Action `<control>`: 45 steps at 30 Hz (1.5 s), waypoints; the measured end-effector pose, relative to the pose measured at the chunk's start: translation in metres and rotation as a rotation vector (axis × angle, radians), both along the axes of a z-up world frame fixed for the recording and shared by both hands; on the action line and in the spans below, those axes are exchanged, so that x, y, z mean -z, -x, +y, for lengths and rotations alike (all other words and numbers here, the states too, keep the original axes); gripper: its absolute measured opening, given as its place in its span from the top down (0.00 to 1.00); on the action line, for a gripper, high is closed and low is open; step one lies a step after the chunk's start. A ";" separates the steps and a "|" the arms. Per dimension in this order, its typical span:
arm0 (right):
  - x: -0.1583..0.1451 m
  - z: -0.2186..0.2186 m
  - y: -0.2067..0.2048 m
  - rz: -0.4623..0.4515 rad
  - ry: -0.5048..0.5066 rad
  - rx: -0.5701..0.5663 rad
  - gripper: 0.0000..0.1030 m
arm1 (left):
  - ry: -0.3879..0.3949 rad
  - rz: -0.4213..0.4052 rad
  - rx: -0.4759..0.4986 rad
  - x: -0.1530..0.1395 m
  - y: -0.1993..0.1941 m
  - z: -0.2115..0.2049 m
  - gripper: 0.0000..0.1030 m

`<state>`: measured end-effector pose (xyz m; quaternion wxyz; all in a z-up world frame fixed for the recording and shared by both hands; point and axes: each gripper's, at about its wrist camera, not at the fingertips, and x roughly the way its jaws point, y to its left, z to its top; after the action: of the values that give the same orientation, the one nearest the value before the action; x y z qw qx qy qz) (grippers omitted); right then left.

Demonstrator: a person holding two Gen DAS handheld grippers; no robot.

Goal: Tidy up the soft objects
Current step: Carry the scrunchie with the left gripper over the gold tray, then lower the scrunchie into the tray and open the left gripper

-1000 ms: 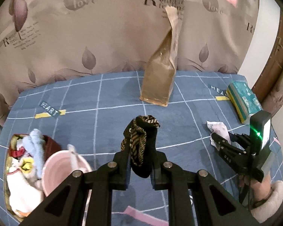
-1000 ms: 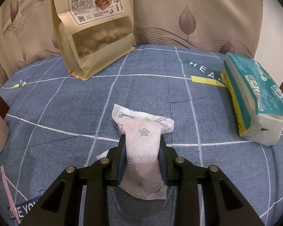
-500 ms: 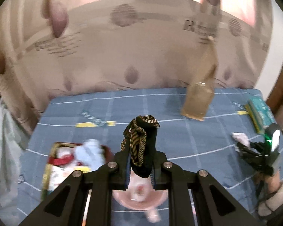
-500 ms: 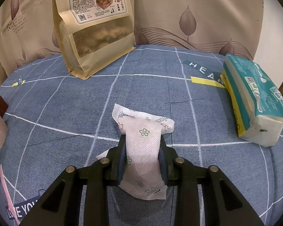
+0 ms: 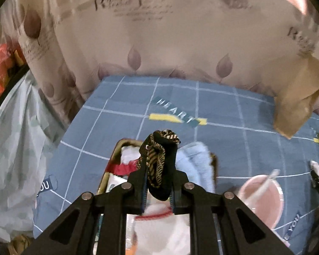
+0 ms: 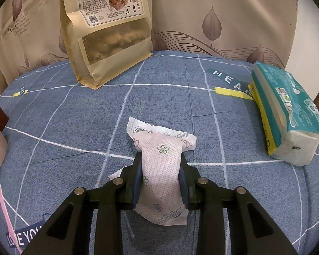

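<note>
My left gripper (image 5: 158,177) is clamped on a dark striped sock (image 5: 159,159), held in the air over the open box (image 5: 114,150) of soft items on the blue checked bedcover (image 5: 234,110). My right gripper (image 6: 160,167) is clamped on a white floral-printed pad (image 6: 161,161), low over the same cover, with the tissue pack (image 6: 287,114) to its right and the paper snack bag (image 6: 108,31) behind.

Failure risks:
- The sock hangs bunched, with loops above the jaws — if released too near the box rim, part of it would likely drape over the edge.
- The box already looks full: a light blue cloth (image 5: 196,161) and red and white pieces fill it. A sock dropped on top may slide off toward the pink bowl (image 5: 263,199) beside it.
- The pad is thin and floppy; its loose lower end could catch on the cover and pull free of the jaws.

Limits of view:
- The left view is motion-blurred, so the box contents cannot be identified individually.
- My own fingers hide the near part of the box.
- Whether the pad's lower end touches the cover cannot be determined.
- The object in the bowl is too blurred to name.
</note>
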<state>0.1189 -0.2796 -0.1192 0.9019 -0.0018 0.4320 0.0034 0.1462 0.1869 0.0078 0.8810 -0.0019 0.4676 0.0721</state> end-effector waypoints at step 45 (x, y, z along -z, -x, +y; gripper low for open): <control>-0.001 0.003 0.001 -0.002 0.029 0.002 0.71 | -0.102 -0.090 -0.038 -0.011 0.072 0.027 0.47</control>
<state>0.1181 -0.2766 -0.1181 0.9022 -0.0144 0.4312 -0.0037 0.0747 0.2137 0.0191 0.8986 0.0307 0.4230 0.1123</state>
